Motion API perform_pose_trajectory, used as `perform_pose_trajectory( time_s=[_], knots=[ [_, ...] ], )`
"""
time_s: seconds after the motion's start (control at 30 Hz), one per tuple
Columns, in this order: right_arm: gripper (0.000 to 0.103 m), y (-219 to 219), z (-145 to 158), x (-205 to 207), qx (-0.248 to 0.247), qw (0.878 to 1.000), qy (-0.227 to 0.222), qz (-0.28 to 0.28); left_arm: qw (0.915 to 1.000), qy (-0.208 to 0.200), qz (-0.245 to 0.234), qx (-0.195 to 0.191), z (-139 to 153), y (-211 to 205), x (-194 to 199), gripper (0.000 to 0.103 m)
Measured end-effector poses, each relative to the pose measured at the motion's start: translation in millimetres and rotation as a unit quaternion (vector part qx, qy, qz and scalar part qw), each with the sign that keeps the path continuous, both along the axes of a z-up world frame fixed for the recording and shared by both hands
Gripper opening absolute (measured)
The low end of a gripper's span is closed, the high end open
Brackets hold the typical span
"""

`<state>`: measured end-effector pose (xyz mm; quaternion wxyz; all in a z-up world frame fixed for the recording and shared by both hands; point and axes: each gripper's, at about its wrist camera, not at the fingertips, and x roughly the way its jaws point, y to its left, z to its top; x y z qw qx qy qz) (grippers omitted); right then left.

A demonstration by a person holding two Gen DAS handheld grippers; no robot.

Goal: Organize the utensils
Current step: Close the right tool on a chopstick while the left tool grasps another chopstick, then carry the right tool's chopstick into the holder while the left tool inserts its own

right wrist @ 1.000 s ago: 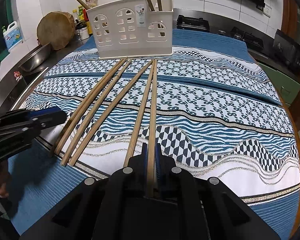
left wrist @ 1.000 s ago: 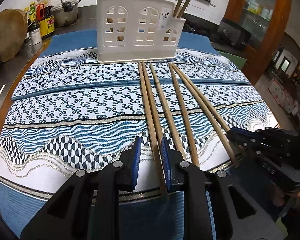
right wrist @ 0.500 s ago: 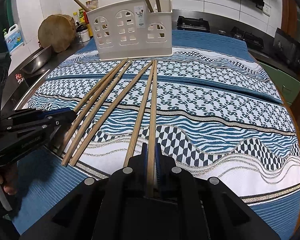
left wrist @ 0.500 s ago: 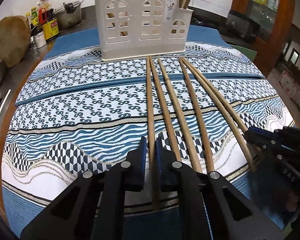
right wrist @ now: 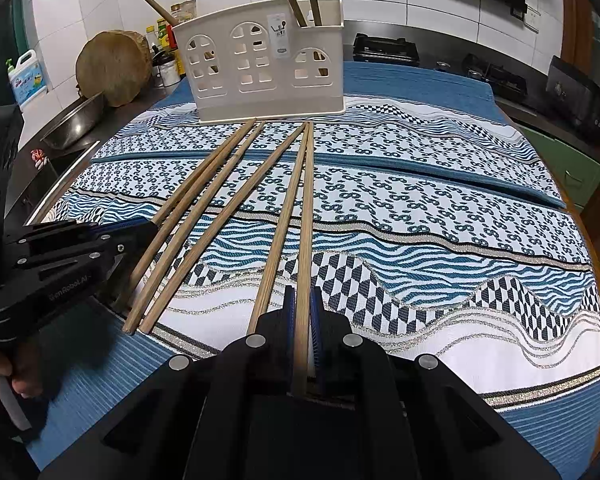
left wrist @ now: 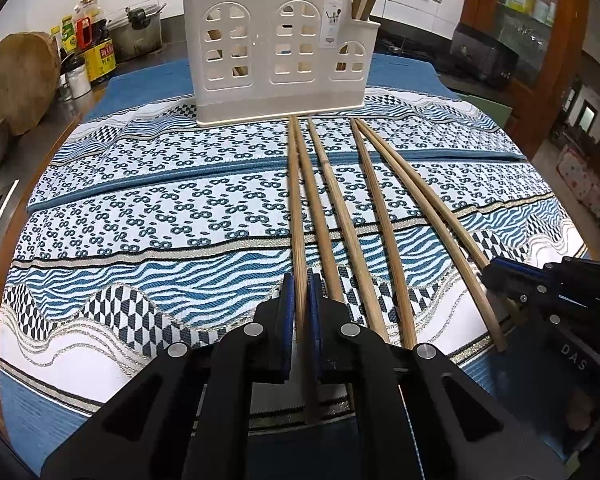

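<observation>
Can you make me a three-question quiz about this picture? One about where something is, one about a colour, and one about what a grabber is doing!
1. Where does the white holder stand?
A. At the far ends of the lying chopsticks
B. On top of the round wooden block
C. Between the two grippers

2. What colour are the gripper pads?
A. Red
B. Blue
C. Yellow

3. What is the right gripper doing?
A. Open wide, empty
B. Gripping the holder
C. Shut on one chopstick

Answers:
1 A: the holder sits on the cloth just past the tips of the lying chopsticks.
2 B: the pads are blue against the black fingers.
3 C: the right gripper pinches the rightmost chopstick between its pads.
</observation>
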<state>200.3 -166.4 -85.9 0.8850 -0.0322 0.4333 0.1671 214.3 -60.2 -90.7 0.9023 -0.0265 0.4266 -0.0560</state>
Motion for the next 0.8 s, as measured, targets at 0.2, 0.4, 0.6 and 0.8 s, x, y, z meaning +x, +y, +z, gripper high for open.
perform_pose_trajectory(
  time_s=[0.2, 0.4, 0.6, 0.8],
  knots=[
    [0.007, -12.9, 33.6, -8.3, 0.014, 0.999, -0.037, -0.007, 0.9993, -0.034, -0.006, -0.014, 25.0, 15.2, -9.3, 0.006],
    [0.007, -20.0, 85.2, -6.3, 0.028, 0.996, -0.085, -0.003, 0.9962, -0.083, -0.009, -0.025, 59.7, 24.8, -15.1, 0.005],
    [0.007, -16.5, 125.2, 11.5, 0.027, 0.994, -0.110, 0.009, 0.9929, -0.111, -0.013, -0.039, 84.0, 34.9, -12.5, 0.005],
    [0.007, -9.2, 155.9, 35.0, 0.014, 0.992, -0.121, 0.022, 0.9918, -0.117, -0.013, -0.049, 97.5, 46.2, -4.8, 0.005]
  ],
)
